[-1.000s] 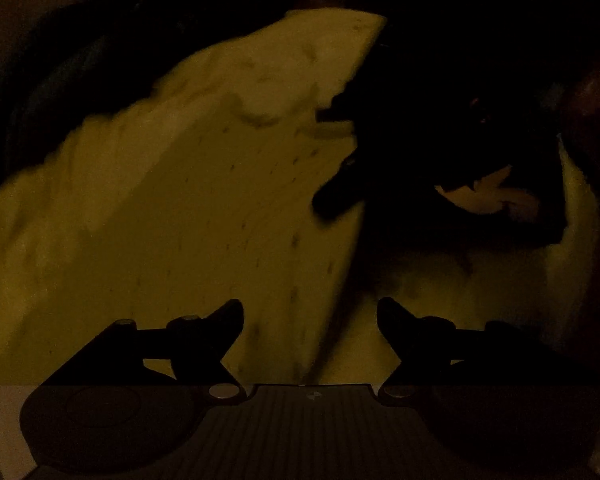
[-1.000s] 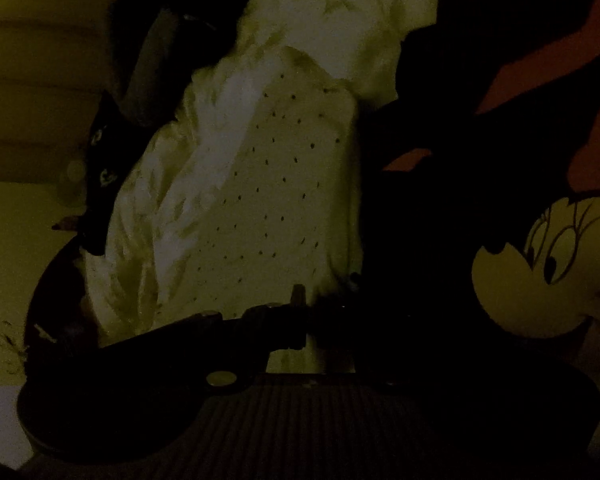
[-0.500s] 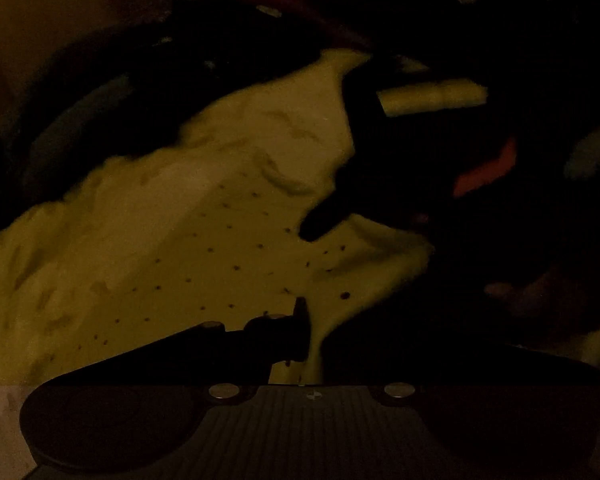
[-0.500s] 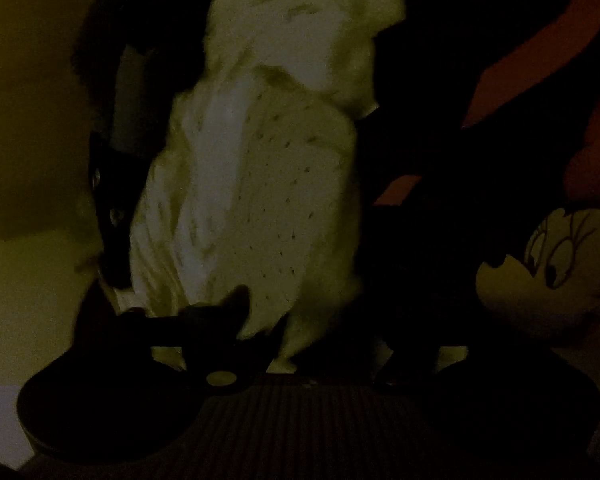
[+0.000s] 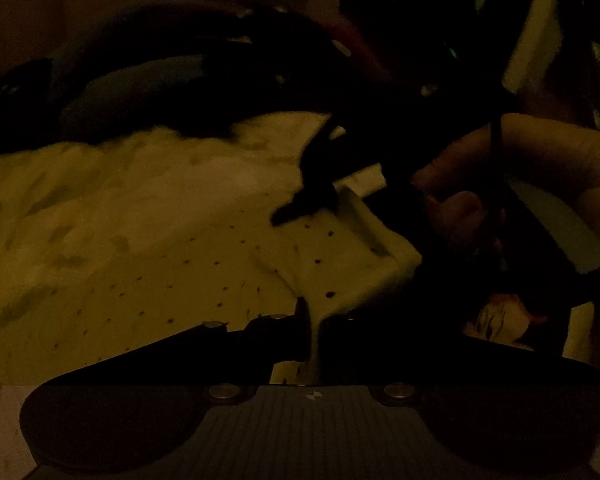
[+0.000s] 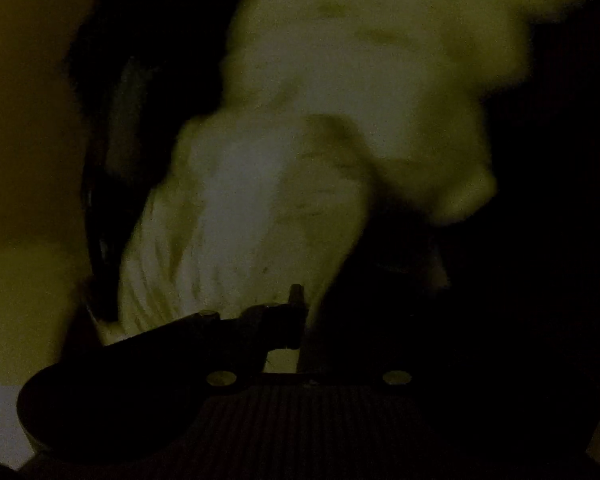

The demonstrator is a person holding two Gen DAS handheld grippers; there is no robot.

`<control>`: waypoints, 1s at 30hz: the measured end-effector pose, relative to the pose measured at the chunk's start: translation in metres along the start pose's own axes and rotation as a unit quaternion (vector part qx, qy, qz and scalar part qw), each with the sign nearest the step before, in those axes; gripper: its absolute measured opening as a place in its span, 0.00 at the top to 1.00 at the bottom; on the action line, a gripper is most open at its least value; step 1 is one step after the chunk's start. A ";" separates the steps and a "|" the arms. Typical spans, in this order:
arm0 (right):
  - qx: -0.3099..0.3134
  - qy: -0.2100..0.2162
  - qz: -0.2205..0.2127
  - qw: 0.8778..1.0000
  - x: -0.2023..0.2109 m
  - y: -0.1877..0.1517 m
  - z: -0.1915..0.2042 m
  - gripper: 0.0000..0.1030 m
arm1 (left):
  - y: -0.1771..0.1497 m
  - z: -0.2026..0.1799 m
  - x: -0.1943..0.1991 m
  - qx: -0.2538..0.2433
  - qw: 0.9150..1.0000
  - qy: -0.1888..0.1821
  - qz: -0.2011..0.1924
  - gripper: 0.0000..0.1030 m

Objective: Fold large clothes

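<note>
The scene is very dark. A pale garment with small dark dots [image 5: 172,264] spreads across the left wrist view. My left gripper [image 5: 314,332] is shut on a pinched edge of this dotted garment, which rises between the fingertips. The other gripper shows as a dark shape [image 5: 316,184] above the cloth, with the person's hand [image 5: 540,184] behind it. In the right wrist view the garment [image 6: 260,208] is blurred and hangs bunched. My right gripper [image 6: 306,312] is shut on the garment's edge; its right finger is lost in shadow.
Dark clothing [image 5: 204,80] lies piled behind the pale garment. A printed cartoon face [image 5: 500,320] peeks out at the lower right of the left wrist view. A pale wall or surface [image 6: 24,160] fills the left of the right wrist view.
My left gripper was open a second ago and has shut on the dotted garment. My right gripper opened briefly, then shut on the cloth again and is moving, blurring its view.
</note>
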State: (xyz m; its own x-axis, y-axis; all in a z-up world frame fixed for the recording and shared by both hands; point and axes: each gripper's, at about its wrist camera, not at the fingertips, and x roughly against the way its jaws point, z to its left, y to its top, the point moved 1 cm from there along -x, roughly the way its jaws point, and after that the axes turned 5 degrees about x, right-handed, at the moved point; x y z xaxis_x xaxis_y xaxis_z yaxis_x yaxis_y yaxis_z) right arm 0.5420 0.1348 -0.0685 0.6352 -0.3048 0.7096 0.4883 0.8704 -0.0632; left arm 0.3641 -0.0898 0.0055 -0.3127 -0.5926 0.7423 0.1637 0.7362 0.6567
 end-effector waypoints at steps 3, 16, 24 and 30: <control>0.129 -0.001 0.005 0.992 -0.009 -0.010 0.067 0.92 | -0.002 0.034 0.029 0.080 0.996 0.005 -0.027 0.63; 0.376 0.000 0.201 0.905 -0.187 -0.216 0.238 0.78 | -0.142 0.197 0.128 0.430 0.888 0.165 -0.012 0.63; 0.359 0.028 0.146 0.921 -0.151 -0.223 0.236 0.28 | -0.182 0.217 0.147 0.505 0.850 0.153 -0.007 0.61; 0.310 -0.005 0.099 0.946 -0.109 -0.155 0.194 0.26 | -0.167 0.211 0.144 0.469 0.878 0.089 -0.024 0.00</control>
State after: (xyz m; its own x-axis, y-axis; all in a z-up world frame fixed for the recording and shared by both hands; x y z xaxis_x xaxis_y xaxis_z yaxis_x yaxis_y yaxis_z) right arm 0.2810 0.1078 -0.0001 0.6703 -0.1112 0.7337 -0.0863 0.9703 0.2259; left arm 0.0940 -0.2296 -0.0252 -0.1330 -0.6111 0.7803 -0.7151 0.6043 0.3514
